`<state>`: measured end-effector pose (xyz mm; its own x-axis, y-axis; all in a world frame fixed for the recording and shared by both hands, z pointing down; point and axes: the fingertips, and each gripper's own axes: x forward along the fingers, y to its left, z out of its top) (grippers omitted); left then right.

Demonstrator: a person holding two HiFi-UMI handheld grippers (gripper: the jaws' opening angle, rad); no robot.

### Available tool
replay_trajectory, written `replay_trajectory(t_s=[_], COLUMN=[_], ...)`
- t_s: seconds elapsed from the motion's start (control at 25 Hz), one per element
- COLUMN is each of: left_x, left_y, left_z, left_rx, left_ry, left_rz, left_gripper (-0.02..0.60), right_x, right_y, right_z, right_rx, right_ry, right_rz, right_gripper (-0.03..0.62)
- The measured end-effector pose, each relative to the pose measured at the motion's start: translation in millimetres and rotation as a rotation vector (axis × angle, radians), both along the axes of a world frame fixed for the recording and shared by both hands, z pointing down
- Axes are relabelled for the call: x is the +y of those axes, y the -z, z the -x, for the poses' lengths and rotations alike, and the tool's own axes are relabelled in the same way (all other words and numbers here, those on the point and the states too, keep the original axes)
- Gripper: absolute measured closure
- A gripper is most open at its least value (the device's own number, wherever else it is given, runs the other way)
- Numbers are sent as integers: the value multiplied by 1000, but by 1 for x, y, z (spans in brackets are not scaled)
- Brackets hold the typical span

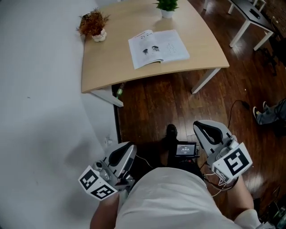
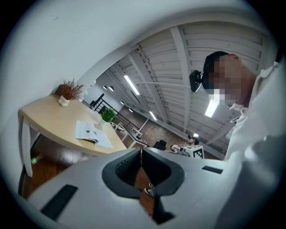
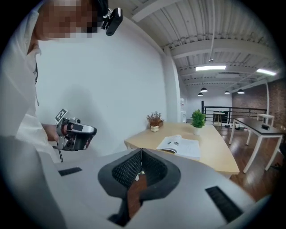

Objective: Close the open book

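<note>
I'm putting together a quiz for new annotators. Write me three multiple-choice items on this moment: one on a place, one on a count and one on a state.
1. Where does the open book lie?
A. on the floor
B. on the table
C. on a chair

2. How many potted plants stand on the table?
A. one
B. two
C. four

3. What state is the right claw in?
A. shut and empty
B. shut on the book
C. wide open

Answers:
1 B: the head view shows the book's pages spread flat on the light wooden top.
2 B: only the reddish plant and the green plant stand there.
3 A: in the right gripper view its jaws meet with nothing between them, and the book is far off.
</note>
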<state>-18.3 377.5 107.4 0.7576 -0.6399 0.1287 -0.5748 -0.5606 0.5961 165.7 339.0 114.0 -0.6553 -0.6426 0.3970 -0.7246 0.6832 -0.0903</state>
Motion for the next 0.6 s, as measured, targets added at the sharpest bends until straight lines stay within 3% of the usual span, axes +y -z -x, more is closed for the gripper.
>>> replay_trajectory(t_s=[0.32, 0.6], left_x=[-96, -155], left_y=[-8, -15], left_z=[-43, -63], left_rx=[-17, -24], left_ry=[42, 108], left_rz=[25, 34], left_gripper=[584, 584], right_x=[-93, -146], right_y=[-11, -23], right_z=[-21, -27], right_rx=[94, 170], right_ry=[135, 242], right_rz=[-56, -107], right_gripper=[603, 556])
